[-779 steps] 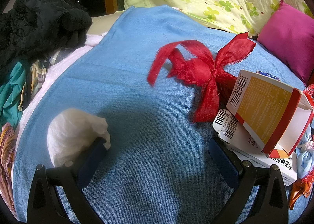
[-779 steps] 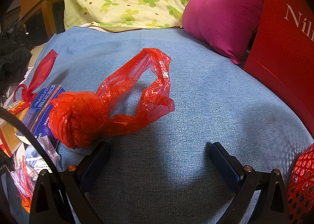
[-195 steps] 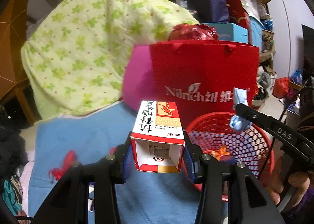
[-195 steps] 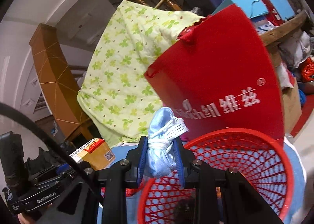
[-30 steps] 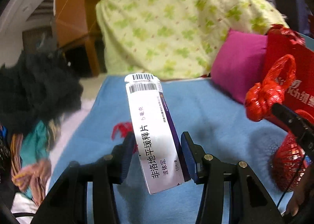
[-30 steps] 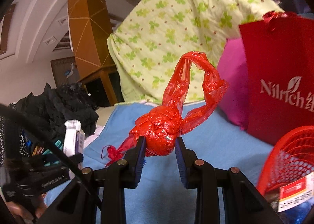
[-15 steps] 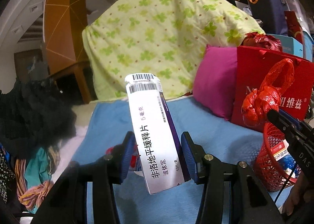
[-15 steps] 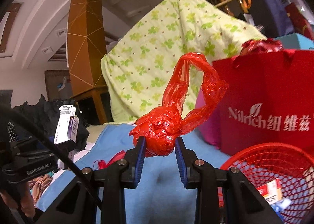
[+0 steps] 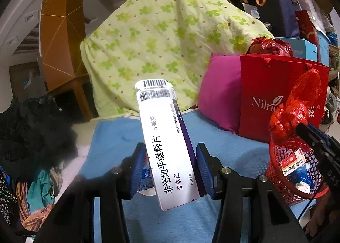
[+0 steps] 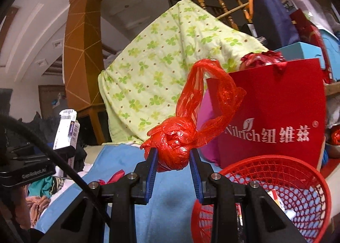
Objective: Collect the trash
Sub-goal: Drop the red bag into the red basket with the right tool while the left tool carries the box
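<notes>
Item 1. Left gripper [image 9: 171,165]: lower centre of the left wrist view, blue pads pinching a white medicine carton [image 9: 164,145] by its long sides. The carton stands nearly upright, barcoded flap at the top, tilted slightly to the left of the frame, its lower end hanging below the pads.

Item 2. Right gripper [image 10: 173,164]: lower centre of the right wrist view, pressed nearly together on a knotted red plastic bag [image 10: 175,147]; the ball sits between the pads and the loose handles stand up above it (they will trail behind on release).

Item 3. Red mesh basket [image 10: 297,183]: lower right of the right wrist view, on the blue bedspread [image 10: 119,157], just in front of a red paper gift bag [image 10: 276,115]. It already holds a red-and-white carton and other scraps. The bag ball is left of the rim, not yet over the opening.

Item 4. Surroundings: green clover quilt [image 9: 165,36] at upper centre, magenta pillow [image 9: 221,94] beside the gift bag, dark clothes at far left.

Step in hand, as judged: carrying both pieces to the basket. To do it well:
- bring each piece fully over the opening before spreading the jaws;
- release the bag low, so its handles do not snag the rim;
- tip the carton lengthwise into the basket, since it could bridge the rim and fall out;
- keep the two grippers apart over the basket.
</notes>
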`<action>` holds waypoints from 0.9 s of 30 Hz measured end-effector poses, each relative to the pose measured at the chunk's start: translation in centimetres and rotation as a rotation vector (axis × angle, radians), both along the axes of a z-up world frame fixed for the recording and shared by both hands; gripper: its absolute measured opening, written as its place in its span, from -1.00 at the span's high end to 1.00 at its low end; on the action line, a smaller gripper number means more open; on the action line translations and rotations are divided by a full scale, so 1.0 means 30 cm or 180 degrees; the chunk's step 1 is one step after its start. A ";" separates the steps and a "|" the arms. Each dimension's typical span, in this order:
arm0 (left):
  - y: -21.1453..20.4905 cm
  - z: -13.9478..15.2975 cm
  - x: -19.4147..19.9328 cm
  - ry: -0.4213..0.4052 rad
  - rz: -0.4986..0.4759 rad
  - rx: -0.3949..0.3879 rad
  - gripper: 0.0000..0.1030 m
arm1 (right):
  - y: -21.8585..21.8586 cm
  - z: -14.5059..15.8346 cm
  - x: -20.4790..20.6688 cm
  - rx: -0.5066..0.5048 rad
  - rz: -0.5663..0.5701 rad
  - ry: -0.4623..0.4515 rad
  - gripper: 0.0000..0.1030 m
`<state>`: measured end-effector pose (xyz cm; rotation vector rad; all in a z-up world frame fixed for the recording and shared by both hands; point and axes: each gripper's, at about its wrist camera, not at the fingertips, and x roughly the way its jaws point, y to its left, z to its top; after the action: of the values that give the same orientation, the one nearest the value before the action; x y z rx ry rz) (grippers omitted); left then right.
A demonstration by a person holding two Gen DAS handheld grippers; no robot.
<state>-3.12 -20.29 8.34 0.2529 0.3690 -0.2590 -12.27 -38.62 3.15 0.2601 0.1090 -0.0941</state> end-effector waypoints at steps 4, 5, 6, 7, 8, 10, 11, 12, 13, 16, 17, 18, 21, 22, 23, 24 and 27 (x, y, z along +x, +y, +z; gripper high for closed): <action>-0.019 0.003 -0.006 0.0000 -0.0040 0.0024 0.02 | -0.021 0.000 -0.050 0.0068 -0.0097 -0.0064 0.37; -0.026 0.004 -0.007 -0.0001 -0.0053 0.0029 0.02 | -0.027 0.001 -0.062 0.0092 -0.0121 -0.0081 0.37; -0.029 0.003 -0.009 0.0003 -0.0064 0.0028 0.02 | -0.033 0.000 -0.072 0.0117 -0.0131 -0.0099 0.37; -0.035 0.001 -0.007 0.0028 -0.0098 0.0013 0.02 | -0.037 0.000 -0.077 0.0130 -0.0133 -0.0113 0.37; -0.038 -0.004 -0.001 0.0075 -0.0134 -0.0013 0.02 | -0.040 0.000 -0.078 0.0125 -0.0143 -0.0103 0.37; -0.041 -0.027 0.025 0.0219 -0.0150 -0.0049 0.01 | -0.048 -0.011 -0.052 0.0124 -0.0189 0.0059 0.37; -0.040 -0.038 0.035 0.0279 -0.0145 -0.0072 0.01 | -0.055 -0.016 -0.043 0.0161 -0.0177 0.0105 0.37; -0.034 -0.049 0.047 0.0338 -0.0133 -0.0104 0.01 | -0.059 -0.017 -0.042 0.0186 -0.0149 0.0110 0.37; -0.018 -0.065 0.063 0.0399 -0.0088 -0.0140 0.02 | -0.060 -0.017 -0.045 0.0195 -0.0107 0.0093 0.37; 0.009 -0.103 0.083 0.0413 0.0043 -0.0079 0.02 | -0.048 -0.016 -0.046 0.0214 0.0172 0.0045 0.37; 0.022 -0.112 0.086 0.0403 0.0086 -0.0051 0.02 | -0.037 -0.018 -0.040 0.0205 0.0272 0.0058 0.37; 0.041 -0.123 0.091 0.0388 0.0140 -0.0019 0.02 | -0.026 -0.020 -0.027 0.0196 0.0381 0.0095 0.37; 0.093 -0.140 0.103 0.0381 0.0254 0.0006 0.02 | 0.019 -0.033 0.001 0.0141 0.0585 0.0191 0.36; 0.116 -0.147 0.109 0.0386 0.0308 0.0006 0.02 | 0.043 -0.039 0.018 0.0103 0.0687 0.0270 0.36; 0.138 -0.153 0.114 0.0399 0.0354 -0.0002 0.02 | 0.069 -0.046 0.033 0.0056 0.0750 0.0333 0.36; 0.155 -0.156 0.119 0.0411 0.0377 -0.0014 0.02 | 0.094 -0.055 0.043 0.0016 0.0786 0.0374 0.36; 0.199 -0.155 0.125 0.0420 0.0429 -0.0055 0.02 | 0.164 -0.092 0.096 -0.0051 0.0987 0.0657 0.23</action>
<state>0.64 -14.32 3.69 0.1934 0.5121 -0.1463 -9.39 -33.70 0.39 0.2142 0.3517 0.1871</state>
